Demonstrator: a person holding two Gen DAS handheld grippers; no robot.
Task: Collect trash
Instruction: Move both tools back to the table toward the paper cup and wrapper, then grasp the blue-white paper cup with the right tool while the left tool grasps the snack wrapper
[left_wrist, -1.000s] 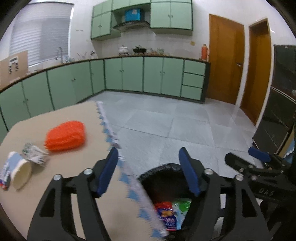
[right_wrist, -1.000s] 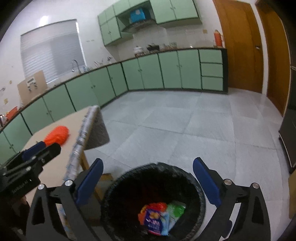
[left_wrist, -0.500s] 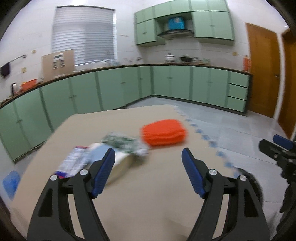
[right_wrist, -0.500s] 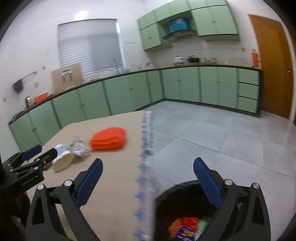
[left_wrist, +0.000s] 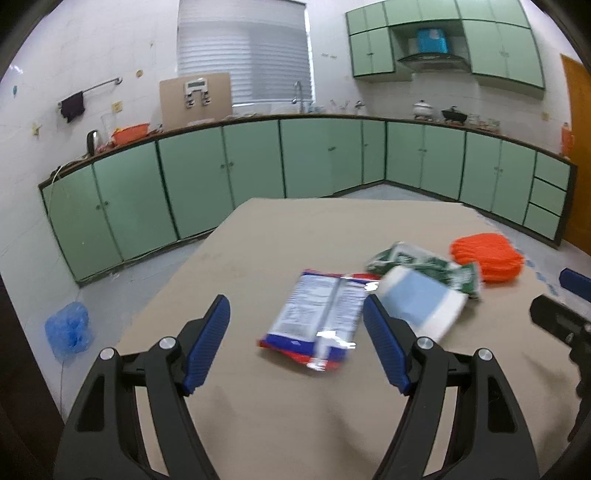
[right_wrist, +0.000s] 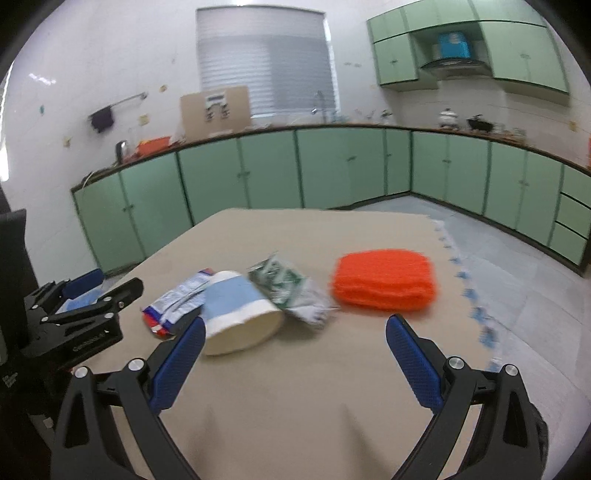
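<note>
Both tongs hang above the tan desk (left_wrist: 280, 236), pointed down at a slant toward the litter. Left tongs (left_wrist: 296, 341): jaws stand apart, nothing clamped; they have just been widening a little. A flat blue-white-red snack wrapper (left_wrist: 317, 319) lies on the desk in line with the gap, not touched by either pad. Right tongs (right_wrist: 295, 363): jaws wide apart, empty. Just beside the wrapper lies a paper cup (right_wrist: 238, 312) on its side, blue band, mouth toward the right wrist camera. A crumpled green-white wrapper (right_wrist: 286, 286) lies against the cup. Beyond it, apart, sits a folded orange cloth (right_wrist: 384, 278) near the desk's scalloped edge. Green cabinets (left_wrist: 207, 181) line the walls.
</note>
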